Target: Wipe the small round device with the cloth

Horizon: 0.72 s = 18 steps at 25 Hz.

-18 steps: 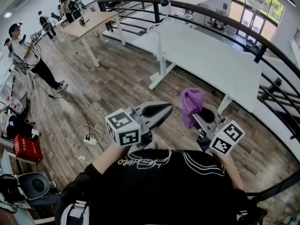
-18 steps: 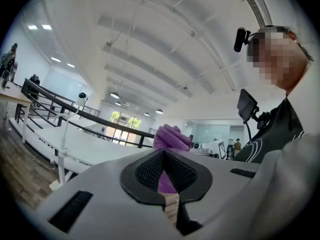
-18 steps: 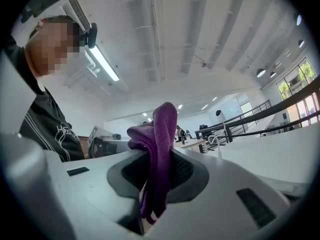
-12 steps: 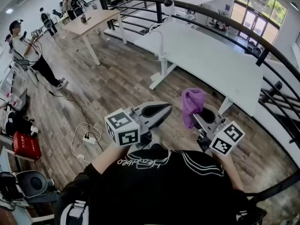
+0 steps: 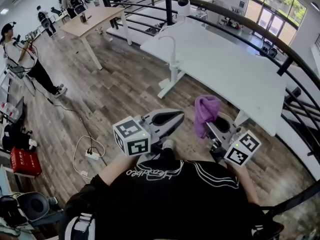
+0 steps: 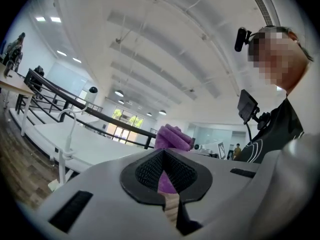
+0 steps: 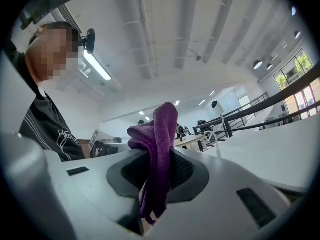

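My right gripper (image 5: 212, 125) is shut on a purple cloth (image 5: 206, 111), which bunches up above its jaws and hangs down between them (image 7: 156, 154). The left gripper (image 5: 175, 117) is held level beside it, shut with nothing in it (image 6: 164, 178); the purple cloth (image 6: 171, 136) shows just beyond its jaws. Both are held close to my chest, over the floor. A small round white device (image 5: 183, 3) sits on top of a white gooseneck stand (image 5: 173, 44) clamped to the near edge of the white table (image 5: 235, 69), well ahead of both grippers. The same device (image 6: 93, 89) appears far off in both gripper views (image 7: 215, 104).
A black curved railing (image 5: 280, 59) runs behind and to the right of the white table. A wooden table (image 5: 92, 21) and several people (image 5: 20, 54) stand at the far left. A power strip with a cable (image 5: 92, 154) lies on the wood floor, near a red box (image 5: 22, 161).
Both grippers keep their pose and the cloth stays gripped. The head view has drifted a little, so the white table and device sit slightly nearer and further right.
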Motion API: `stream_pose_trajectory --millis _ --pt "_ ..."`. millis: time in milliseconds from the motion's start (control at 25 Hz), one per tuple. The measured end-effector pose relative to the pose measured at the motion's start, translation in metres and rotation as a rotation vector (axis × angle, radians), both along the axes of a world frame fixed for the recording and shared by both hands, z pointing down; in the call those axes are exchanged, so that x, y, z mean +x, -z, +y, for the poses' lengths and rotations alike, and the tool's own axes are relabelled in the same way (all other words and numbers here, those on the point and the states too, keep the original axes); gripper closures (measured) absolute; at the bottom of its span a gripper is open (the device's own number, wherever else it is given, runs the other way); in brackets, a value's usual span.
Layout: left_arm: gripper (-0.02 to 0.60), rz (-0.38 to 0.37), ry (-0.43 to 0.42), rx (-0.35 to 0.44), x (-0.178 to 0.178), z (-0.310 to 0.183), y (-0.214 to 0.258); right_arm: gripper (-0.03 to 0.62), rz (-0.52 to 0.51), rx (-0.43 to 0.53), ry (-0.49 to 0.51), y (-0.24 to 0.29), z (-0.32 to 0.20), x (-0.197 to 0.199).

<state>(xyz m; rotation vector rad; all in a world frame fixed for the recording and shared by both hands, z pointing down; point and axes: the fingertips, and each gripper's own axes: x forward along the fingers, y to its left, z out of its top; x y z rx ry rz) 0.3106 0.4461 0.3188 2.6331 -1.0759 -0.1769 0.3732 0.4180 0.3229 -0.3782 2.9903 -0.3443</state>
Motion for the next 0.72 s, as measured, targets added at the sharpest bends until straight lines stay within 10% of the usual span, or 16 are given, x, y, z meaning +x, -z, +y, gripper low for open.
stream_pose_trajectory --millis 720 --pt "0.574 -0.005 -0.039 -0.020 -0.191 -0.263 -0.002 0.528 -0.043 -0.045 -0.065 0.013 -0.256 -0.177"
